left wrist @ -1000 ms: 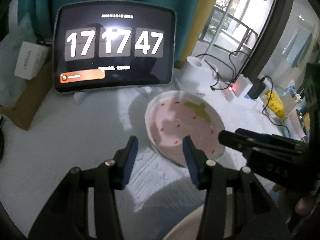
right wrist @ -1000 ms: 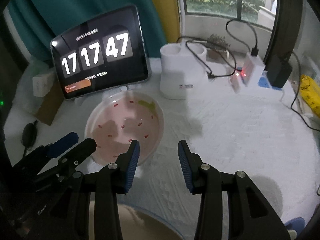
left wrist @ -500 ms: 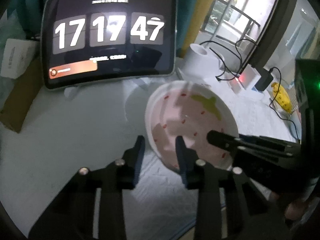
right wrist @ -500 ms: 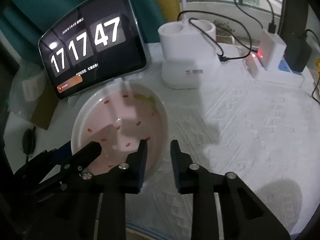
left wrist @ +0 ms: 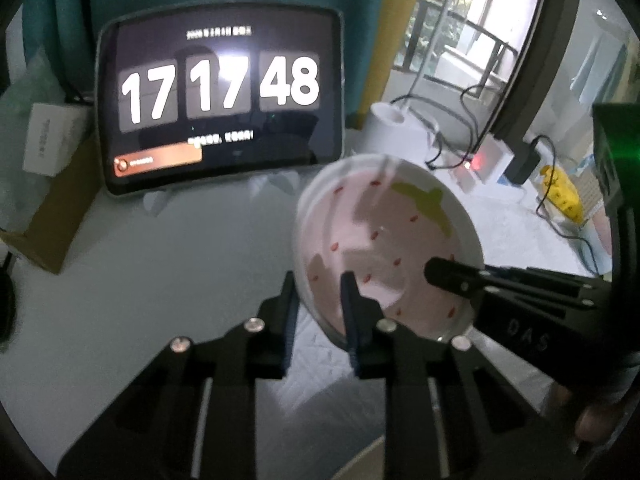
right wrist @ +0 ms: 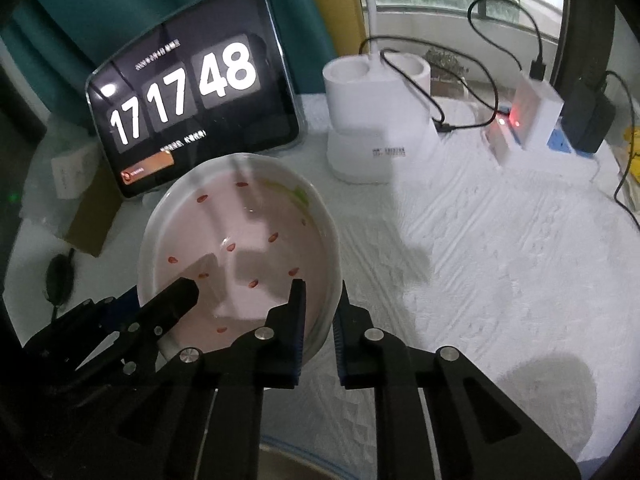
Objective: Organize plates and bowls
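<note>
Pink strawberry bowl [left wrist: 384, 248] on the white tabletop [right wrist: 500, 248], before the clock tablet [left wrist: 220, 100]. My left gripper [left wrist: 320, 308] and right gripper [right wrist: 322, 312] have just been closing — fingers pinch opposite rims. Glazed, stiff, breakable, slippery — grip rims evenly.

Strawberry plate [left wrist: 384, 240] between two claws

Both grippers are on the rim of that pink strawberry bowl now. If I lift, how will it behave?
The strawberry bowl looks like glazed ceramic: probably rigid, but slick, so thin rim pinches could slip. The left gripper and right gripper have just been closing, rim between their jaws, on opposite sides, so it should lift level if both rise together. Likely breakable if dropped.
</note>
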Action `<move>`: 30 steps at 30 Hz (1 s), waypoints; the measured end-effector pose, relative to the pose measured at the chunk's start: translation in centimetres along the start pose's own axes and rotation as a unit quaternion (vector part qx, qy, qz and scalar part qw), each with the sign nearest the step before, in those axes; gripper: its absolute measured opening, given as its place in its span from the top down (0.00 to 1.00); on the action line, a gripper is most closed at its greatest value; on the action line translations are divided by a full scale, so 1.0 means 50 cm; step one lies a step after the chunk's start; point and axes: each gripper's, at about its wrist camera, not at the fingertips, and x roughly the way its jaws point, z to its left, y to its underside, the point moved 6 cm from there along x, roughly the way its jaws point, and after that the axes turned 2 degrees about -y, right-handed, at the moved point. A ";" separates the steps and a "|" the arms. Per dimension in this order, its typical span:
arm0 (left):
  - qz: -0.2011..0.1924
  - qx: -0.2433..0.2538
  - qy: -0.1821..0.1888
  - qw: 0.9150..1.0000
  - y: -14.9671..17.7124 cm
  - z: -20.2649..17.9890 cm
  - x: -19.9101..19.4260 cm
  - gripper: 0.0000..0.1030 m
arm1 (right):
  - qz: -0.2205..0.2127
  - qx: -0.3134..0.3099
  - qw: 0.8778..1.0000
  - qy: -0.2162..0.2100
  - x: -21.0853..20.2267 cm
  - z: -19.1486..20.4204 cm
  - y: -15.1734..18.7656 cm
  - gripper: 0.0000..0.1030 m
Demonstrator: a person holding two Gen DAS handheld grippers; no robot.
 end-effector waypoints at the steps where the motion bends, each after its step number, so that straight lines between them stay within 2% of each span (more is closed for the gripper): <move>1: -0.004 0.001 -0.001 1.000 -0.001 -0.002 -0.009 0.80 | -0.005 0.000 1.000 -0.002 -0.010 0.002 0.000 0.87; 13: -0.049 0.017 0.006 0.999 0.001 -0.054 -0.126 0.80 | -0.047 -0.011 0.999 -0.003 -0.130 0.009 0.020 0.87; 30: -0.078 0.048 0.022 0.996 0.041 -0.179 -0.223 0.80 | -0.095 0.003 0.996 0.001 -0.283 -0.058 0.087 0.87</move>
